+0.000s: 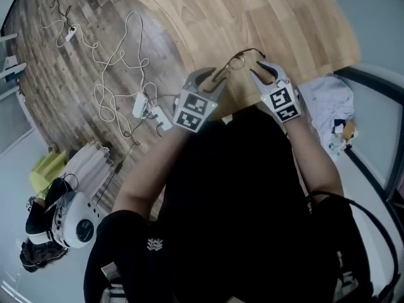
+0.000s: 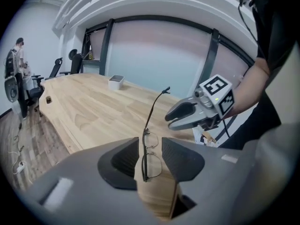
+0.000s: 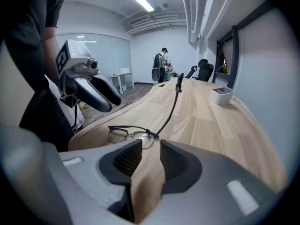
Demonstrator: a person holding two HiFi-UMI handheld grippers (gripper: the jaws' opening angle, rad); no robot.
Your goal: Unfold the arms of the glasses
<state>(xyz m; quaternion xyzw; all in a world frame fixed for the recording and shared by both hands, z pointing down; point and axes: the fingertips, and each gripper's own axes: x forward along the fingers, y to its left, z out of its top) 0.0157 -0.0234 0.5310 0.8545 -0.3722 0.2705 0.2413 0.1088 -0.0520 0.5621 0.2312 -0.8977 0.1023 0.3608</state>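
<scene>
Thin dark-rimmed glasses (image 1: 237, 61) lie on the wooden table (image 1: 252, 11) near its front edge. One arm (image 3: 174, 102) stands unfolded, rising up and away from the frame. In the left gripper view the glasses (image 2: 151, 154) show end-on in the gap of my left gripper (image 2: 150, 146). Its jaws stand apart and I see no pad pressing on the rim. My right gripper (image 3: 151, 146) is open with nothing between its fingers, its tips just short of the frame's hinge end (image 3: 149, 134). Each gripper faces the other across the glasses.
A small white box (image 2: 116, 82) stands far down the table. The table's curved edge (image 1: 183, 49) runs just left of the grippers. White cables and a power strip (image 1: 140, 105) lie on the floor. Office chairs (image 2: 55, 68) and a person (image 2: 16, 60) are at the far end.
</scene>
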